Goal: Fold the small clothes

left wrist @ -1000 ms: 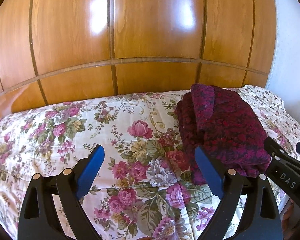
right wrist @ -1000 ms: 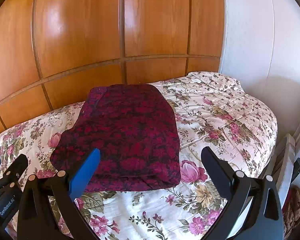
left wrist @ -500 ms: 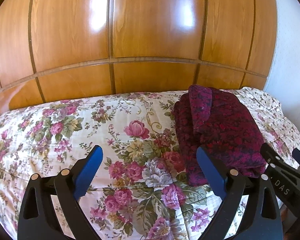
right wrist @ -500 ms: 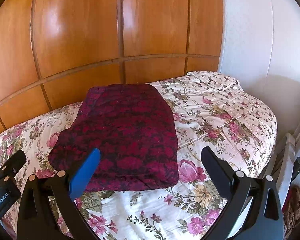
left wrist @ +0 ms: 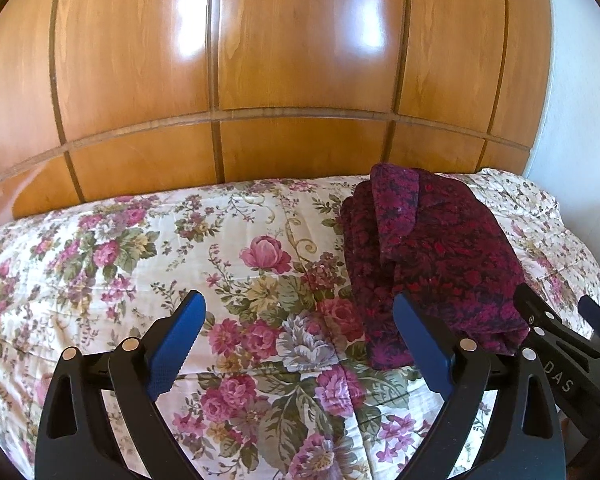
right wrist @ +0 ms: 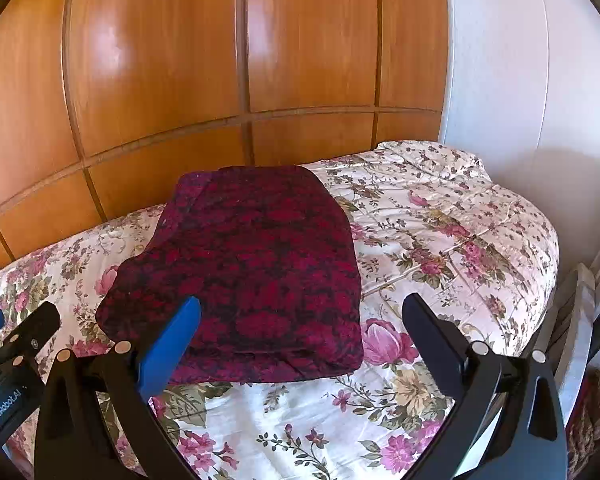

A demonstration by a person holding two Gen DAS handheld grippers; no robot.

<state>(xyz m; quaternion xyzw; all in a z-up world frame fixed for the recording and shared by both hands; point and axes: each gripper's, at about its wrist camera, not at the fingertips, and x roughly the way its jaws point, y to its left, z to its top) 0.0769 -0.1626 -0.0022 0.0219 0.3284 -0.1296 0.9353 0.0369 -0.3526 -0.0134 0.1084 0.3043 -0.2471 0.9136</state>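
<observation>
While the folded dark-red garment (right wrist: 252, 272) lies on the floral bedspread (right wrist: 440, 248), at twelve o'clock from the right claw (right wrist: 300, 324) and two o'clock from the left claw (left wrist: 298, 320), both claws hover spread wide, gripping nothing.

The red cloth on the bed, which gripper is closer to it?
Right. The right gripper faces the red cloth head-on, its near edge between the open fingers. The left gripper is off to the cloth's left, over bare bedspread.
</observation>
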